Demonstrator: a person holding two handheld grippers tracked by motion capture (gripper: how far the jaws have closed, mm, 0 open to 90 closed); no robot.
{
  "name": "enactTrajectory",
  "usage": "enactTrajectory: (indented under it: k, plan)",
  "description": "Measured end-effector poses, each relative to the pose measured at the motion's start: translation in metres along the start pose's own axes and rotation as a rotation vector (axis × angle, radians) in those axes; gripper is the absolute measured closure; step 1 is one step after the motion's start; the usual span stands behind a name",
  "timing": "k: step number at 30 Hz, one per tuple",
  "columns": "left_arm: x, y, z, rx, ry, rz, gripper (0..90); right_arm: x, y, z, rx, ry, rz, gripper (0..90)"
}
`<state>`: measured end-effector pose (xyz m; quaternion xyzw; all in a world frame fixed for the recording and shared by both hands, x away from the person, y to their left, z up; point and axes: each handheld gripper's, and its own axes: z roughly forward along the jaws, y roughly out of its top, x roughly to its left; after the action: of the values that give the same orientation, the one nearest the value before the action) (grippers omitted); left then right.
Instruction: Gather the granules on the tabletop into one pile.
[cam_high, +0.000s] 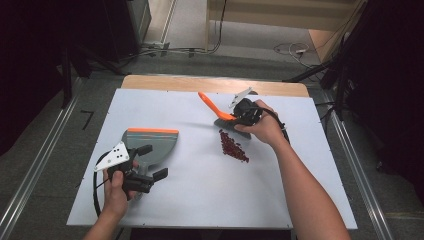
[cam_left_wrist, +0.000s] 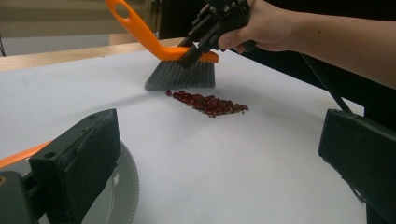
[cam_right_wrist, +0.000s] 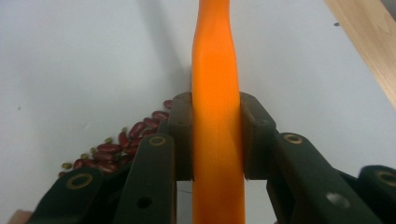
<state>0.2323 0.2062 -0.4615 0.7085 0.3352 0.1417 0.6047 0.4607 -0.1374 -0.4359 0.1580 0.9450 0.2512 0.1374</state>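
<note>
- High view, looking down on a white worktop: a person's two forearms come in from the bottom, each hand holding a claw tool.
- Right claw is clamped on the orange handle of a small brush; in the right gripper view the jaws press both sides of that handle.
- Brush bristles are grey and rest on the worktop at the far end of a narrow strip of red beans.
- Beans lie as a streak whose long axis runs from the bristles toward the person, slanting slightly right in the high view. A few small greenish beans are mixed in.
- Left claw has its jaws apart and grips nothing; it hovers at the near edge of a grey dustpan with an orange lip.
- Dustpan sits left of the beans and well apart from them, bare worktop between the two.
- Key relation: the beans lie on the dustpan's side of the brush, so a sweep would likely have to run leftward across the worktop. The right hand is the nearer one to the beans.
- Left gripper view looks level across the worktop at the bean strip, with the brush just behind it.
</note>
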Motion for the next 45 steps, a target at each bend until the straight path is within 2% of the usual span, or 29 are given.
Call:
enactTrajectory:
  k: [11, 25, 29, 33, 36, 41, 45]
  plan:
    - [0.001, 0.000, 0.000, -0.003, -0.001, -0.003, 0.0, 0.019, -0.006, -0.008, 0.010, 0.047, -0.042, 69.1]
    - [0.001, 0.000, 0.000, 0.000, 0.000, -0.002, 0.0, 0.031, -0.015, -0.017, 0.007, 0.077, -0.026, 69.1]
    - [0.000, 0.000, 0.001, 0.002, 0.000, 0.000, 0.0, 0.035, -0.019, -0.020, -0.002, 0.073, -0.018, 69.1]
    - [0.000, 0.000, 0.002, 0.003, 0.000, 0.000, 0.0, 0.035, -0.021, -0.026, -0.016, 0.048, 0.009, 69.0]
    - [0.000, 0.000, 0.002, 0.003, 0.001, -0.001, 0.0, 0.033, -0.019, -0.034, -0.054, 0.035, 0.025, 69.0]
    - [0.001, 0.000, 0.001, 0.001, 0.003, -0.002, 0.0, 0.037, -0.009, -0.047, -0.100, 0.000, 0.074, 68.9]
    - [0.002, -0.001, 0.003, 0.004, 0.001, -0.001, 0.0, 0.051, 0.006, -0.056, -0.141, 0.012, 0.196, 68.9]
